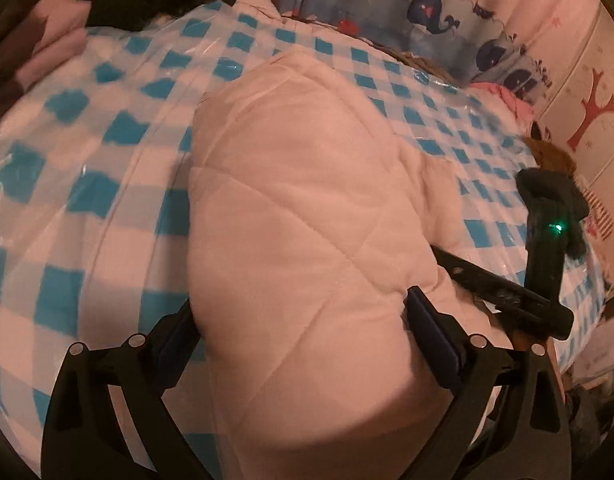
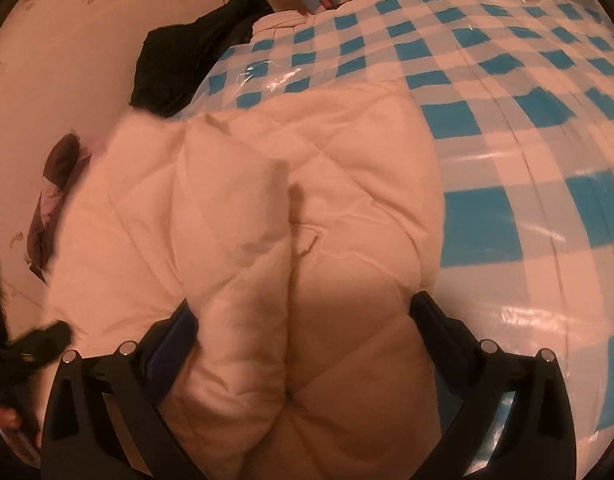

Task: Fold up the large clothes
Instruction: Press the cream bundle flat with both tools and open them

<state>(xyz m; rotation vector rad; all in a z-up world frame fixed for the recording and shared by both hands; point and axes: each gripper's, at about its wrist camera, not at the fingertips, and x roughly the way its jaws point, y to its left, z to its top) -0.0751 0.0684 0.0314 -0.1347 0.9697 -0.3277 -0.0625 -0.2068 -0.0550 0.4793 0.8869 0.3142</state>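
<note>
A pale quilted jacket (image 1: 307,216) lies bunched on the blue-checked plastic cover (image 1: 107,152), its padding filling both tools' jaws. The left gripper (image 1: 307,320) and right gripper (image 2: 303,320) each pinch thick folds at six o'clock; lifting level together should keep the fold square.

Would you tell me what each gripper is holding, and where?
Both hold the quilted white jacket: left gripper and right gripper each clamp a bunched, padded fold.

Checkered plastic sheet (image 1: 119,184), whale-print fabric (image 1: 427,4)
</note>
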